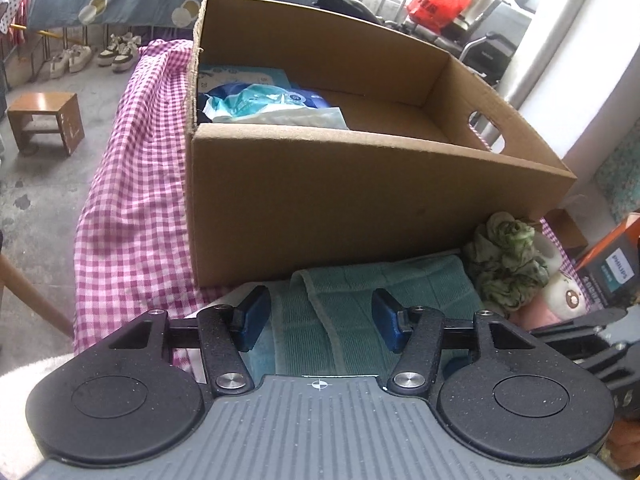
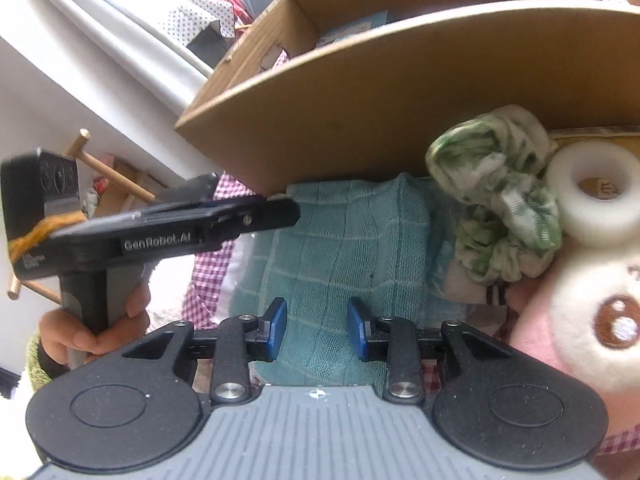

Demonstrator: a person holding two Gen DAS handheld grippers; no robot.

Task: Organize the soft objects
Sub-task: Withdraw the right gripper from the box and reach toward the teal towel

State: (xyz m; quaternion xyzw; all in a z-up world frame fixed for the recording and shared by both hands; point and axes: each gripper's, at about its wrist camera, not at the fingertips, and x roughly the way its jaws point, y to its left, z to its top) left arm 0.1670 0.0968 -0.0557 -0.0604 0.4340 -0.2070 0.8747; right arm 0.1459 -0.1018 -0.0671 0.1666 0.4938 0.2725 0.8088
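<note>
- Right wrist view: "GenRobot.AI" is printed on the left gripper (image 2: 280, 210); its jaws cannot be told.
- The right gripper (image 2: 317, 330) gapes, unladen, over the teal towel (image 2: 344, 248).
- The towel lies against the cardboard box (image 1: 360, 200); an orange carton (image 1: 612, 268) reads "PHILIPS".

The left gripper (image 1: 316, 320) was held low with its blue fingers (image 1: 252, 322) spread wide apart and nothing between them. The right gripper (image 2: 317, 330) pointed forward with its jaws also parted, though by a narrower gap, and gripped nothing. In the right wrist view the left hand (image 2: 94, 326) was wrapped around the left gripper's handle, with that gripper reaching across to the right.
</note>
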